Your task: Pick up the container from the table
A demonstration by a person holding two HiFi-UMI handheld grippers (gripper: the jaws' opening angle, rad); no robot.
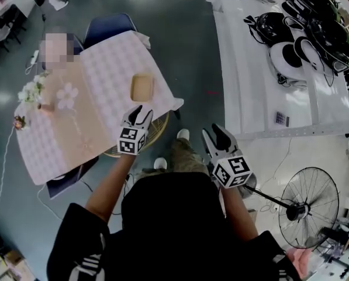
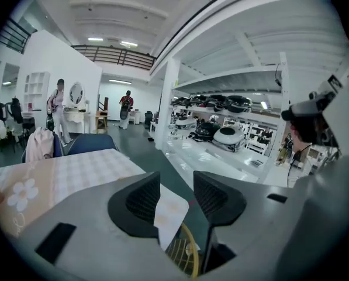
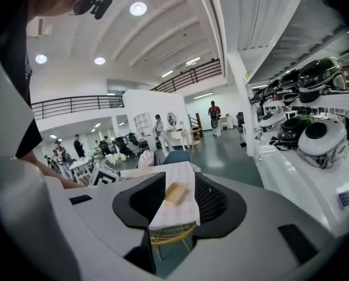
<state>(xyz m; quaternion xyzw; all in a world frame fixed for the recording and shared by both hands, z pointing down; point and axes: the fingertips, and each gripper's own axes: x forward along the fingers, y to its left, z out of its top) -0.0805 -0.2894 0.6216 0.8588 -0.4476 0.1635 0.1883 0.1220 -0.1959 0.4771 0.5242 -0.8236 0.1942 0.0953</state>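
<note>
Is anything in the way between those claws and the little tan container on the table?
Nothing visible. The container lies alone on bare checked cloth; the left claw, jaws apart, hangs just short of it with only cloth between. The right claw is open too, farther off over the floor. The flowers sit well aside.

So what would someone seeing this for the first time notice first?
Probably the left gripper and right gripper, both open and empty, held out toward the table. Next comes the tan container near the checked cloth's right edge, with flowers at the left end. A standing fan sits at lower right.
</note>
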